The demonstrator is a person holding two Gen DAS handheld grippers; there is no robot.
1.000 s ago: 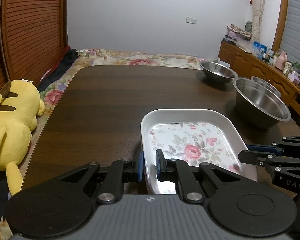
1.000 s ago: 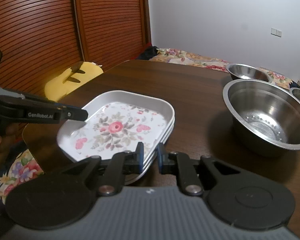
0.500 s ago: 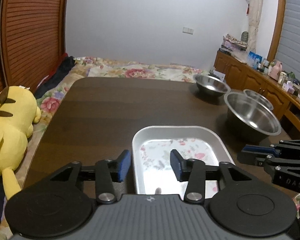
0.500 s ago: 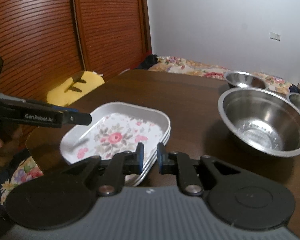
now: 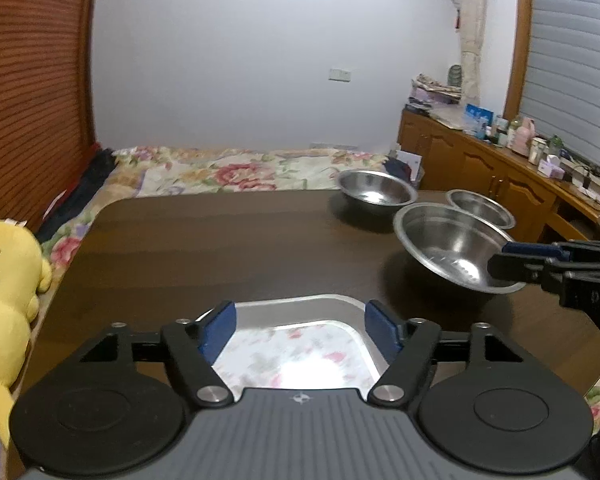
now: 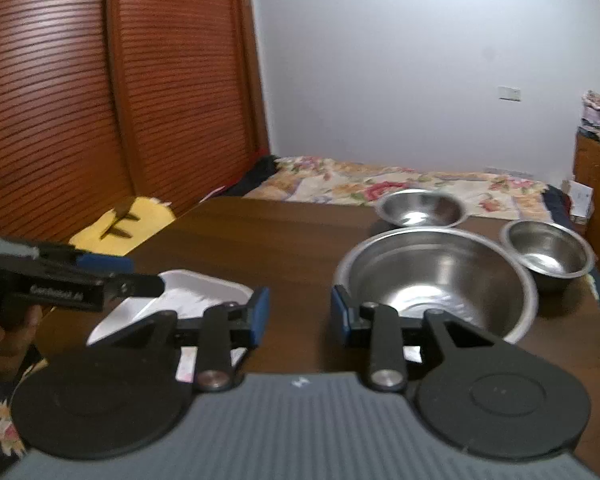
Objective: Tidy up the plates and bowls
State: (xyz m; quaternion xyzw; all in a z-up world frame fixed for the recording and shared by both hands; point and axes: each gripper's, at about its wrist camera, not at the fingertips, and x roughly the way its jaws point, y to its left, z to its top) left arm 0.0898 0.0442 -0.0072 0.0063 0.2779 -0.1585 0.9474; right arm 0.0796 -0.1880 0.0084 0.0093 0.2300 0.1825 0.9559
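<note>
A stack of white floral plates [image 5: 300,344] lies on the dark wooden table [image 5: 220,240] near its front edge. My left gripper [image 5: 300,331] hovers just above it, jaws opening, with no pad touching the rim. In the right wrist view the plates [image 6: 188,296] lie left of my right gripper [image 6: 300,316]. Its jaws are opening too, with only bare table between them. A large steel bowl [image 6: 440,288] stands just ahead to its right. A medium bowl [image 6: 422,208] and a small bowl [image 6: 548,250] are behind it.
A yellow plush toy [image 5: 4,288] lies off the table's left side. A bed with a floral cover [image 5: 240,168] is beyond the far edge. A cluttered wooden sideboard [image 5: 500,176] runs along the right. A person's hand [image 6: 4,340] holds the left gripper [image 6: 144,276].
Both grippers were shut on the top plate's rim. They have let go, opened, and drawn back and up. The plate now rests on the stack.
</note>
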